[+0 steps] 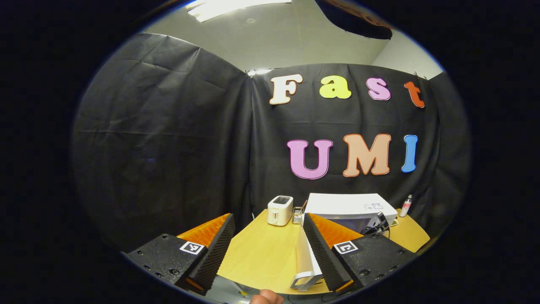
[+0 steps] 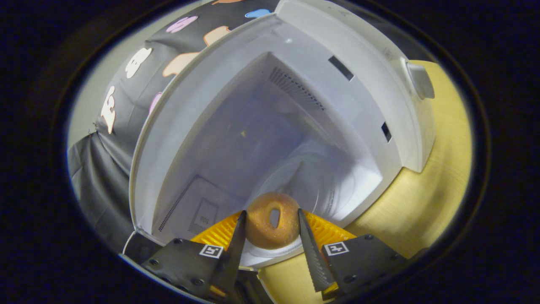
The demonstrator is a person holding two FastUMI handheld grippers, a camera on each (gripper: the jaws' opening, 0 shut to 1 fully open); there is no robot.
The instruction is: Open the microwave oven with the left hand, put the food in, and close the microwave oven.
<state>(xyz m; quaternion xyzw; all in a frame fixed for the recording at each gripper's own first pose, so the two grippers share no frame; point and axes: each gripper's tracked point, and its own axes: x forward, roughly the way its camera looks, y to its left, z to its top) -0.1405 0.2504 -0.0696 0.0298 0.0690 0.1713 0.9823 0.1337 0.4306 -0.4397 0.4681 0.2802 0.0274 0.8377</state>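
Observation:
In the left gripper view the white microwave (image 1: pixel 350 205) stands at the back right of the wooden table (image 1: pixel 261 253), its door (image 1: pixel 304 259) swung open and seen edge-on. My left gripper (image 1: pixel 268 218) is open, and its right finger lies close beside the door without clamping it. The right gripper (image 1: pixel 378 223) shows small at the microwave's front. In the right gripper view my right gripper (image 2: pixel 272 214) is shut on a golden ring-shaped bun (image 2: pixel 259 230), held at the lower front lip of the open white cavity (image 2: pixel 261 139), above the round turntable (image 2: pixel 333 185).
A white toaster (image 1: pixel 280 210) and a small rack (image 1: pixel 298 216) stand left of the microwave, and a small bottle (image 1: pixel 406 205) stands to its right. The microwave's knob (image 2: pixel 419 80) sits on its panel above the table (image 2: pixel 438 177). A fingertip (image 1: pixel 265 297) shows at the bottom edge.

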